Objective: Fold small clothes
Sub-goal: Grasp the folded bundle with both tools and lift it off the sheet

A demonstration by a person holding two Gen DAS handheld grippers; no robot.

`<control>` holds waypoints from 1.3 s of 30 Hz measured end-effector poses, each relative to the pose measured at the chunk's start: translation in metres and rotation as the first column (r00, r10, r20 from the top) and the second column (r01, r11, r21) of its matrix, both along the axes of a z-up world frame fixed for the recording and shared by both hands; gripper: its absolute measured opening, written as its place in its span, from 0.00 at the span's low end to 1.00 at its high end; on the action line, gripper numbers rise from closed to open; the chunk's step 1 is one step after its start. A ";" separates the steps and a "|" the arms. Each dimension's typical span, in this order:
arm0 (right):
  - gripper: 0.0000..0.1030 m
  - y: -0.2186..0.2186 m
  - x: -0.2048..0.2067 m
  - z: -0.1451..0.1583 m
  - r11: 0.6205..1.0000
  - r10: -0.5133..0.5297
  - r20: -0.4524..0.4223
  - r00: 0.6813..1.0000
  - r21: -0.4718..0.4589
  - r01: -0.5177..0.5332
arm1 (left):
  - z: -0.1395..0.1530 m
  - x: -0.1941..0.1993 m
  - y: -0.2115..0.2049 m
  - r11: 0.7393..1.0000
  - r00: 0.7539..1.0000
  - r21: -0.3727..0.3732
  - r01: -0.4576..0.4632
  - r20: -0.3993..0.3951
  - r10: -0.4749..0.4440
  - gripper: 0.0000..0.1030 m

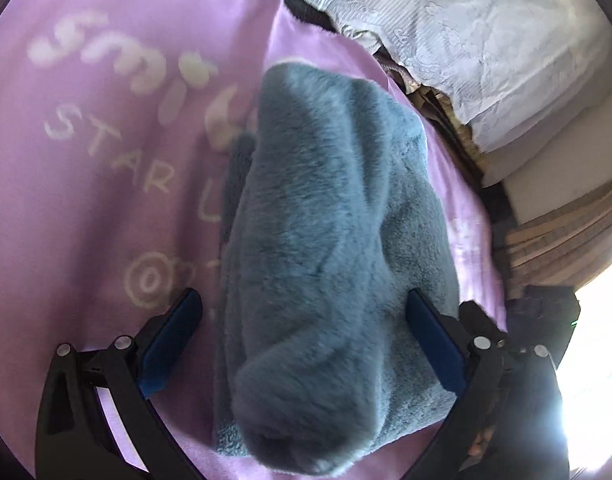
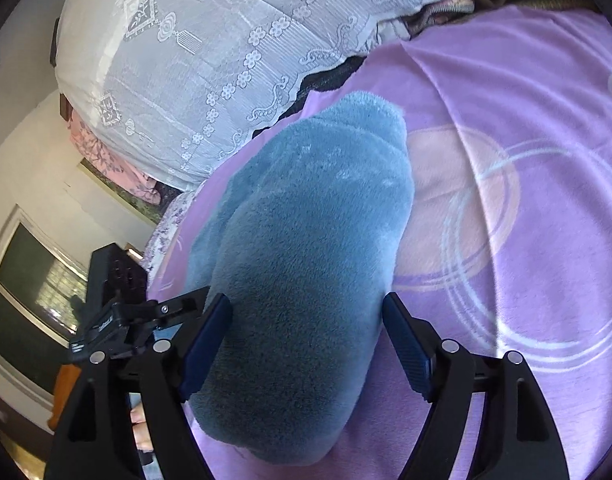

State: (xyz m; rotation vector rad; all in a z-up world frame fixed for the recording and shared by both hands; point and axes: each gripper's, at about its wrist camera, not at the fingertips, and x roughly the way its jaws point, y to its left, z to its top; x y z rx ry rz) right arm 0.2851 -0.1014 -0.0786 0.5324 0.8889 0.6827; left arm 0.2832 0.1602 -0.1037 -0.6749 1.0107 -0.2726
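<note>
A fluffy blue-grey garment [image 1: 330, 240] lies bunched into a long thick bundle on a purple blanket [image 1: 105, 200] with white lettering. My left gripper [image 1: 301, 312] is open and straddles the near end of the bundle; its left finger stands clear of the fabric and its right finger [image 1: 430, 332] lies against it. In the right wrist view the same garment [image 2: 306, 240] runs away from me over the purple blanket [image 2: 506, 100]. My right gripper [image 2: 306, 302] is open around it, its left finger [image 2: 209, 336] brushing the pile.
White lace bedding [image 2: 209, 60] is piled beyond the blanket's far edge, also seen as white bedding [image 1: 486, 40]. Wooden slats [image 1: 566, 232] and a bright window lie to the right. The other gripper's black body [image 2: 113, 320] and a hand's fingers [image 2: 141, 432] sit at the lower left.
</note>
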 end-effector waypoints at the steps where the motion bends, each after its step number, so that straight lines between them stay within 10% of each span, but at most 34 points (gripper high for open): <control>1: 0.80 0.003 0.000 0.000 1.000 0.000 -0.004 1.000 -0.001 0.000 | -0.002 0.002 0.001 1.000 1.000 -0.013 0.006 -0.002 -0.006 0.96; 11: 0.87 0.009 0.029 -0.020 0.997 0.014 -0.120 0.993 0.083 -0.004 | -0.008 0.017 -0.003 0.999 0.999 -0.022 0.042 -0.001 -0.042 0.96; 25: 0.71 0.016 0.019 -0.016 0.999 0.022 -0.048 0.999 0.046 -0.020 | 0.000 0.006 -0.013 0.998 0.998 -0.010 0.059 0.031 -0.059 0.76; 35: 0.78 0.016 0.021 -0.024 0.997 0.024 -0.061 0.998 0.075 -0.019 | -0.012 0.011 -0.009 0.998 0.999 -0.048 0.049 0.007 -0.049 0.88; 39: 0.71 0.018 0.015 -0.020 0.999 0.021 -0.032 0.999 0.049 -0.019 | -0.005 0.006 -0.012 0.998 0.998 -0.021 0.057 0.037 -0.056 0.75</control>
